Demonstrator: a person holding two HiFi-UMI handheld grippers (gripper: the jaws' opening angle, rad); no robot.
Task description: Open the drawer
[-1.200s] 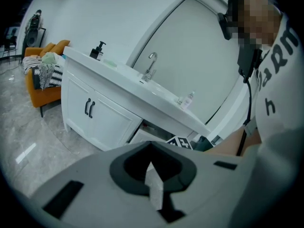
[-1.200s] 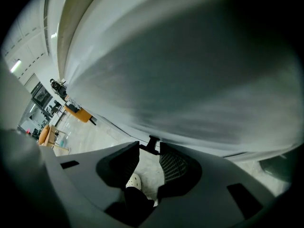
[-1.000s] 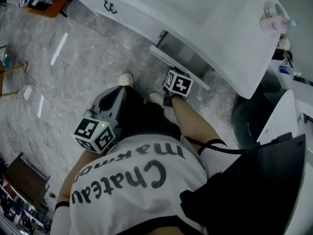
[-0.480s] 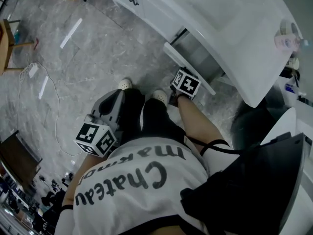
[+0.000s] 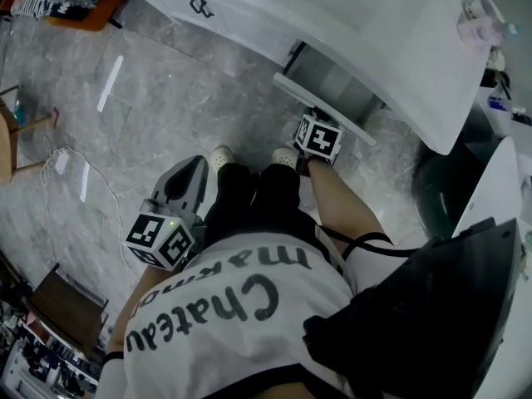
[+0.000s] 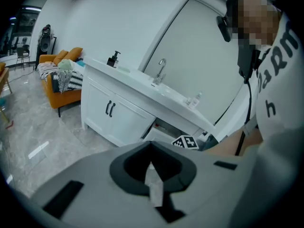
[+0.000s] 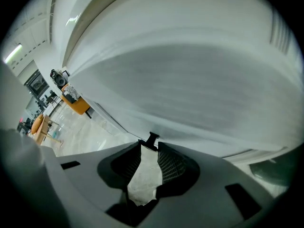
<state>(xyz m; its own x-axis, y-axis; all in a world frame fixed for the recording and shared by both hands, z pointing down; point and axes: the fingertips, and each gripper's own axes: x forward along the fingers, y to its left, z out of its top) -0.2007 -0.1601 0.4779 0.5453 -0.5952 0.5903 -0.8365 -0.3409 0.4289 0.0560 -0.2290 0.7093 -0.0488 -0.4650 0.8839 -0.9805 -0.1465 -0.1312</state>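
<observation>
Only a dark stub of the drawer handle [image 7: 152,138] shows at the tips of the right gripper [image 7: 149,147], whose jaws have just been closing round it.

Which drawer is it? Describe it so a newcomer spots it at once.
Start at the long white vanity along the wall. Right of its double doors with black handles, just under the counter, sits the drawer. It is the only front pulled out, with a dark gap behind it.
</observation>
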